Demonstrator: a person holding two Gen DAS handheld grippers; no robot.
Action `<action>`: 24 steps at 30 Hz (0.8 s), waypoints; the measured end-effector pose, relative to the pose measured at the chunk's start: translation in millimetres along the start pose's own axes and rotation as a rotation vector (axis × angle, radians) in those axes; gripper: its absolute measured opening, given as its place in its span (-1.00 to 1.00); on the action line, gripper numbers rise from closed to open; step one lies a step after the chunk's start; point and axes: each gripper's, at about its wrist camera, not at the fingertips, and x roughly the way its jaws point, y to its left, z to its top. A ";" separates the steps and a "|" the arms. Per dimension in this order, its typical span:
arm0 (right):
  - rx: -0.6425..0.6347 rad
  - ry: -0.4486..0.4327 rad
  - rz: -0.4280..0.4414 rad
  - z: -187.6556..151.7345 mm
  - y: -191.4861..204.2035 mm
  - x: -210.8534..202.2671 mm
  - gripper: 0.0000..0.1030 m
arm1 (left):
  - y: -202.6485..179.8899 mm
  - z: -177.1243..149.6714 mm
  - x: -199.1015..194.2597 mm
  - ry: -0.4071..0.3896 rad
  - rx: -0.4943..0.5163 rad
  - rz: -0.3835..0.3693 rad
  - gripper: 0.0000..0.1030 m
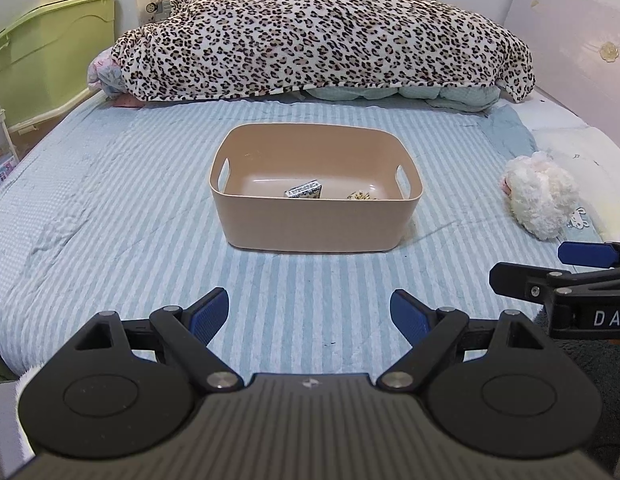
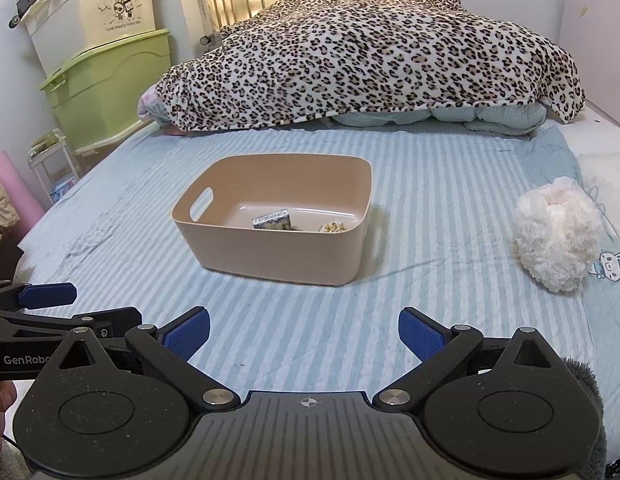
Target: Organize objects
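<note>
Plush (image 2: 556, 236) was the only loose item we saw outside the bin (image 2: 270, 256); it lay on the striped sheet (image 2: 450, 208) off to the right, well apart from the bin's right wall and not touching it. We held both grippers low at the near edge of the bed, side by side, each with its fingers spread wide and nothing between the pads. From the right gripper (image 2: 304, 336) the plush sat ahead and to the right; from the left gripper (image 1: 310, 316) it sat far right, beyond the right gripper's own fingers, which crossed that view at the edge. We judged the right hand clearly nearer, so the reach should fall to it. The plush read as a rounded lump, a little taller than wide in the right view, with no marked long axis; we judged that any grip direction would serve and that the soft pile would compress under the pads. The bin stood dead ahead of the left gripper, with a small box (image 1: 304, 191) and a patterned scrap (image 1: 362, 195) already on its floor.
</note>
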 end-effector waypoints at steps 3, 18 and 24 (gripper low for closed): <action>-0.005 -0.002 -0.002 -0.8 0.8 -1.9 0.98 | -1.7 0.7 -2.0 -0.006 0.007 0.003 0.71; 0.004 0.008 -0.003 -5.0 -4.0 -1.9 0.99 | -6.0 1.8 -2.9 -0.001 0.021 -0.003 0.71; 0.009 0.014 -0.006 -5.3 -5.7 -1.0 0.99 | -7.7 1.3 -0.7 0.001 0.025 -0.009 0.71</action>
